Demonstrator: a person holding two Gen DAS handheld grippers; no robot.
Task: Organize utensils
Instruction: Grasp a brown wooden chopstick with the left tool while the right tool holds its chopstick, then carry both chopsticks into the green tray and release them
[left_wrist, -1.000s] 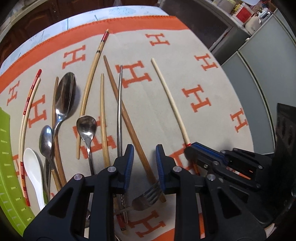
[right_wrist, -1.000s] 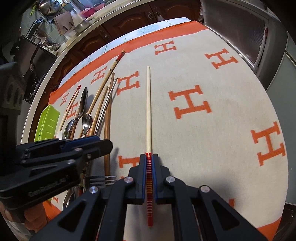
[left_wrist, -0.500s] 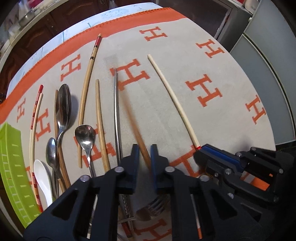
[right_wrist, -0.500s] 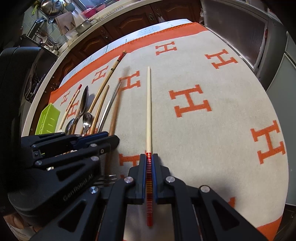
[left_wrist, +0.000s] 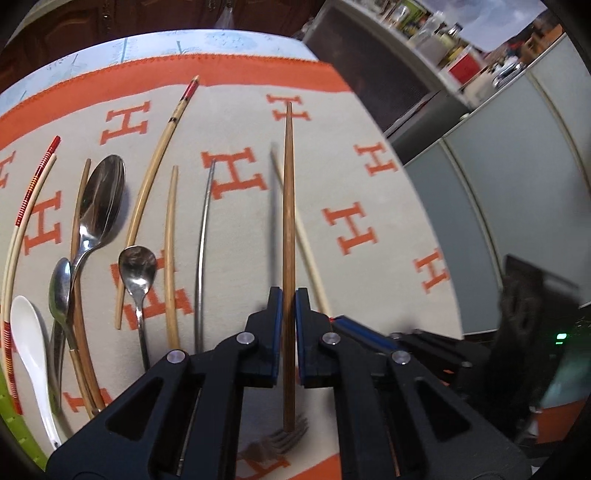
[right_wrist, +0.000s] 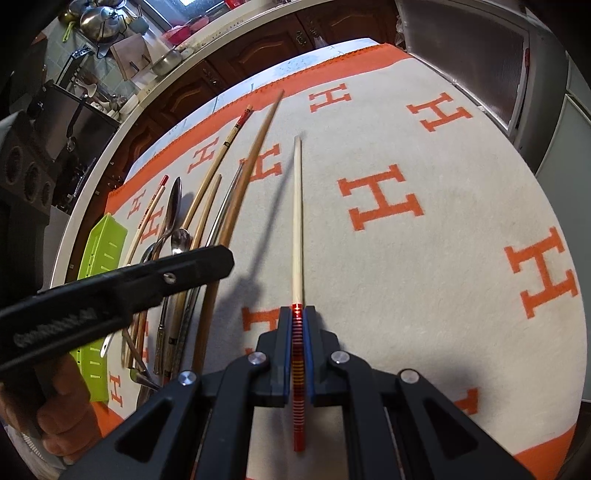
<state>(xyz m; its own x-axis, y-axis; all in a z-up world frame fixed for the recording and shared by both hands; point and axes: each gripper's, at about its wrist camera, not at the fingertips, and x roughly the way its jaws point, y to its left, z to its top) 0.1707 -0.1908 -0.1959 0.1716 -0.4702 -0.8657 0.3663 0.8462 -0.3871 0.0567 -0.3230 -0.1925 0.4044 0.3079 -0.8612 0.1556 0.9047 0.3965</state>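
My left gripper (left_wrist: 289, 295) is shut on a brown wooden chopstick (left_wrist: 289, 206), which is raised above the orange-and-cream cloth (left_wrist: 369, 258) and points straight ahead. The same chopstick (right_wrist: 255, 162) shows in the right wrist view, sticking out past the left gripper (right_wrist: 166, 273). My right gripper (right_wrist: 297, 314) is shut on the red-striped end of a pale chopstick (right_wrist: 297, 221) that runs forward along the cloth. To the left lie a large metal spoon (left_wrist: 101, 199), a small spoon (left_wrist: 136, 262), a white ceramic spoon (left_wrist: 26, 332), a metal chopstick (left_wrist: 202, 240) and several bamboo chopsticks.
A green slotted tray (right_wrist: 99, 251) sits at the cloth's left edge. A fork (left_wrist: 280, 439) lies under the left gripper. A person's hand (right_wrist: 62, 417) holds the left gripper. Cabinets and a counter with cookware ring the table.
The left gripper went from open to shut on the brown chopstick and lifted it off the cloth, so it now points straight ahead. The right gripper keeps its hold, unmoved.
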